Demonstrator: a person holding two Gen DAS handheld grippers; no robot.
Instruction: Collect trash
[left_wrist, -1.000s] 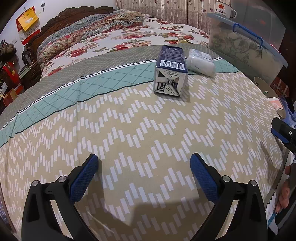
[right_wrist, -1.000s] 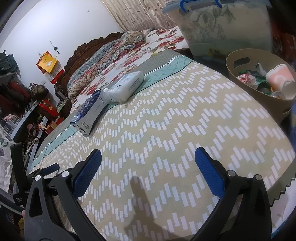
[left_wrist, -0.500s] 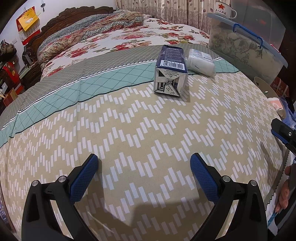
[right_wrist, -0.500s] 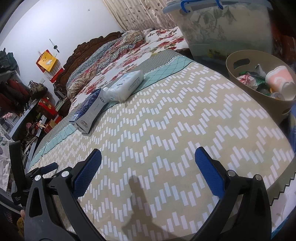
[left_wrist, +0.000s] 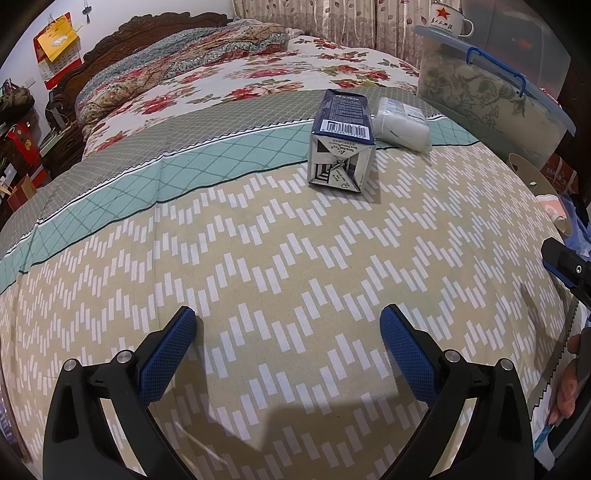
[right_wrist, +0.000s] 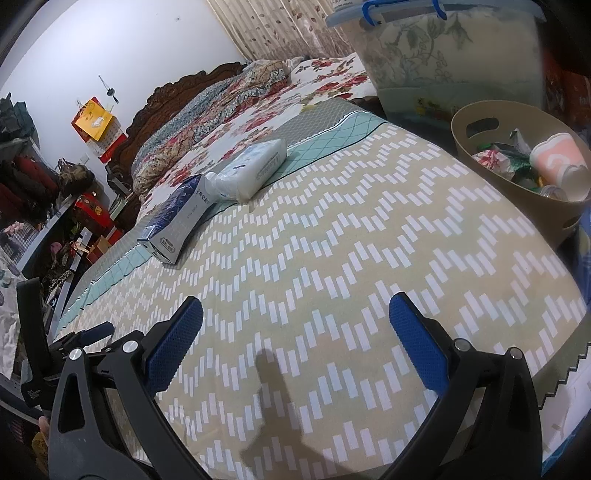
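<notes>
Both my left fingers (left_wrist: 288, 325) and right fingers (right_wrist: 295, 314) are spread, empty, over the bed (left_wrist: 258, 258); upper centre lie a carton (left_wrist: 341, 142) and possibly a tissue pack (left_wrist: 402, 125).

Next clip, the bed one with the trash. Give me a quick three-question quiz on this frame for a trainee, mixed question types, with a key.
1. True or false: the left gripper is shut on the blue carton.
2. Multiple choice: what lies right beside the carton on the bedspread? A) a white plastic-wrapped pack B) a glass bottle C) a shoe
3. Fill in: the beige basket beside the bed already holds a pink ____ among other trash.

Key: 1 false, both it and the right gripper are open and empty, well short of the carton. 2 A. 3 cup.
</notes>
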